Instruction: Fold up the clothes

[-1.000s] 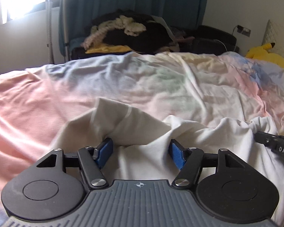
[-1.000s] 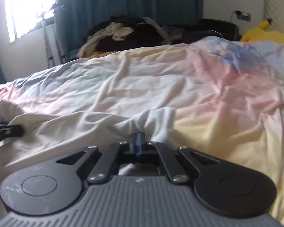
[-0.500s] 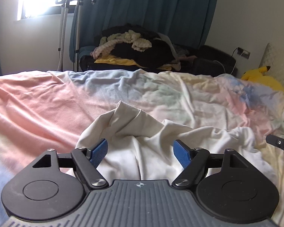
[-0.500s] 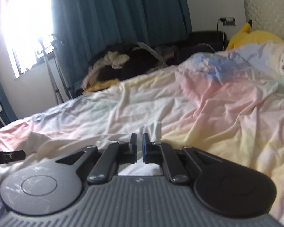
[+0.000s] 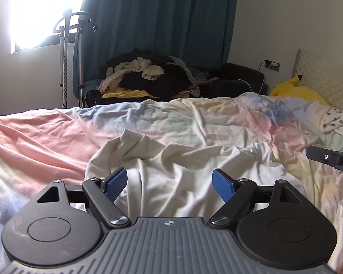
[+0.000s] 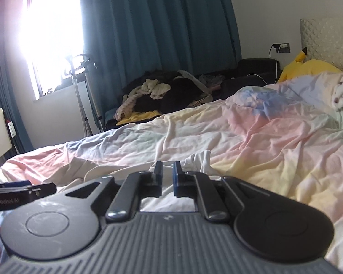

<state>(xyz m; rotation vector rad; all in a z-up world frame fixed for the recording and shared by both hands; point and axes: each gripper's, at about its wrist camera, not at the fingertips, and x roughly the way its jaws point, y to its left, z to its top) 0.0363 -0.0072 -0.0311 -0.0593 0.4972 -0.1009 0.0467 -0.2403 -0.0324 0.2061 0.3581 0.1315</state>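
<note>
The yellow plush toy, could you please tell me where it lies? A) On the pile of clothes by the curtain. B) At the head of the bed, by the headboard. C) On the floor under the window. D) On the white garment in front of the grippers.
B: the yellow plush toy lies at the far right end of the bed, against the quilted headboard.

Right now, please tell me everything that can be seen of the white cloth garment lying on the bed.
The white cloth garment looks like thin, soft cotton, plain and without print. It lies crumpled in loose folds, not yet folded flat, with one edge raised in a peak at its far left side. It rests on the pastel pink, yellow and blue bed cover. The left gripper is above its near part with jaws wide open, pressing no fabric. In the right wrist view only a small raised tip shows clearly.
</note>
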